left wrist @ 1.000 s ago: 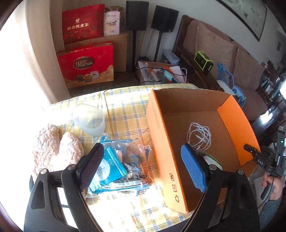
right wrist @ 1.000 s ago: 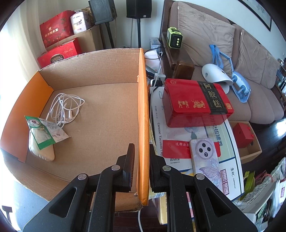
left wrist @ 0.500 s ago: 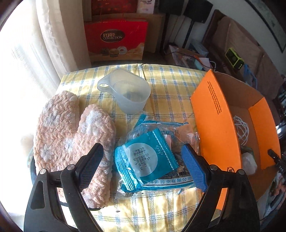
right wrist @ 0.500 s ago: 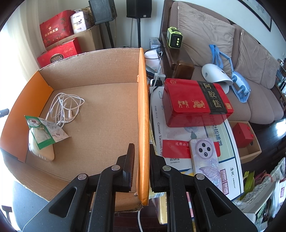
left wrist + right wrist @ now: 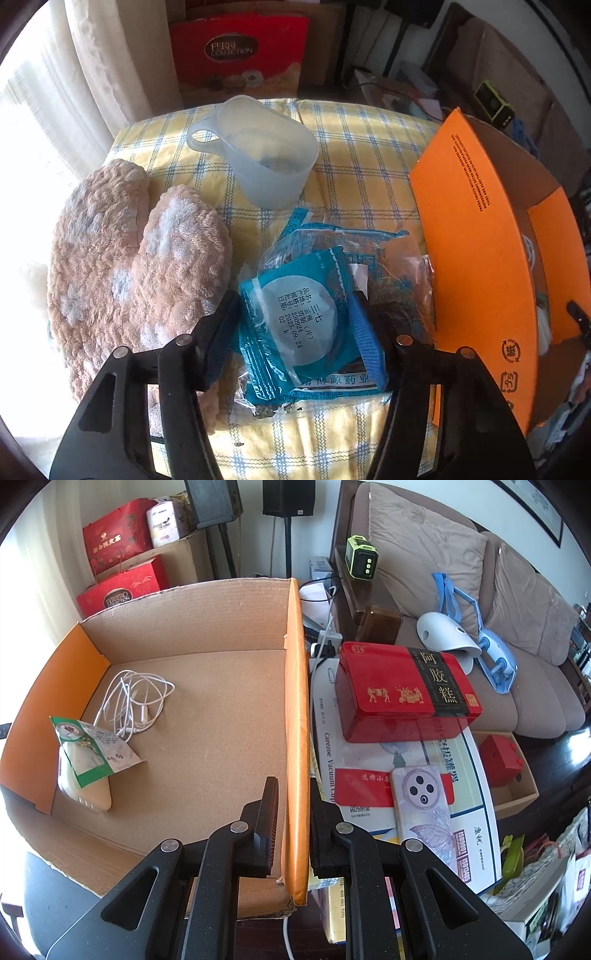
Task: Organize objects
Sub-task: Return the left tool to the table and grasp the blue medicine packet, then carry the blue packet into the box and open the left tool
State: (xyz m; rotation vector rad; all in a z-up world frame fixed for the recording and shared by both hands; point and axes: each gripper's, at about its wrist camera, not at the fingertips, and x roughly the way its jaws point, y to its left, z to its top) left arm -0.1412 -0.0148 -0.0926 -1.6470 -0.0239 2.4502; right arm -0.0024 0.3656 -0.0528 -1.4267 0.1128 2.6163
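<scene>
Left gripper (image 5: pixel 295 332): fingers just closing around the blue sachet (image 5: pixel 295 317); it may slip out.
Right gripper (image 5: pixel 291 812): fingers clamp the box wall (image 5: pixel 297 701); box steady.

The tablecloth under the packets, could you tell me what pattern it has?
The tablecloth is yellow and white plaid with blue lines, clearest in the left wrist view.

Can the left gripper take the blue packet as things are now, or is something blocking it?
Probably yes. The left gripper has just been closing, and the blue packet lies between its fingers on top of the pile. The mitten is close beside the left finger but does not cover the packet.
</scene>
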